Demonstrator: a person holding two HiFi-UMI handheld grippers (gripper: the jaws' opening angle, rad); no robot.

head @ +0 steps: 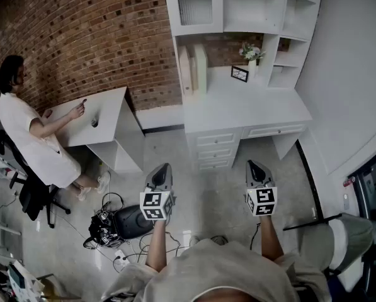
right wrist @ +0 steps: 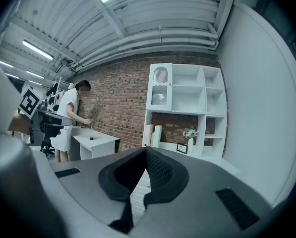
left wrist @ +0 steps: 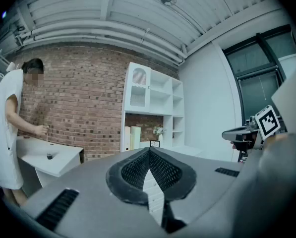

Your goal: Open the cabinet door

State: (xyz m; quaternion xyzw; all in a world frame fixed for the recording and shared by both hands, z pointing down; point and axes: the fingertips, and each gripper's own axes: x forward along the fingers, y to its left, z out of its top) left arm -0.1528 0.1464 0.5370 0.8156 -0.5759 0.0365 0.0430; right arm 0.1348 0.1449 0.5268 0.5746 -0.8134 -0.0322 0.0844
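— What do we face?
— The white cabinet unit point(head: 244, 109) against the brick wall point(head: 80, 36), well ahead of us. Its cabinet door point(head: 194, 5) sits at the top left, closed (an arched pane in it).
— And our tools?
— We hold both side by side, well short of the unit. The left tool point(head: 162, 170) has its jaws together on nothing, and so does the right tool point(head: 256, 167).

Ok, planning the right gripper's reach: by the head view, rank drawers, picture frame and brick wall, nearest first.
1. Drawers, just ahead-left of the right gripper.
2. Picture frame, at the desktop's back.
3. Brick wall, behind the shelves.
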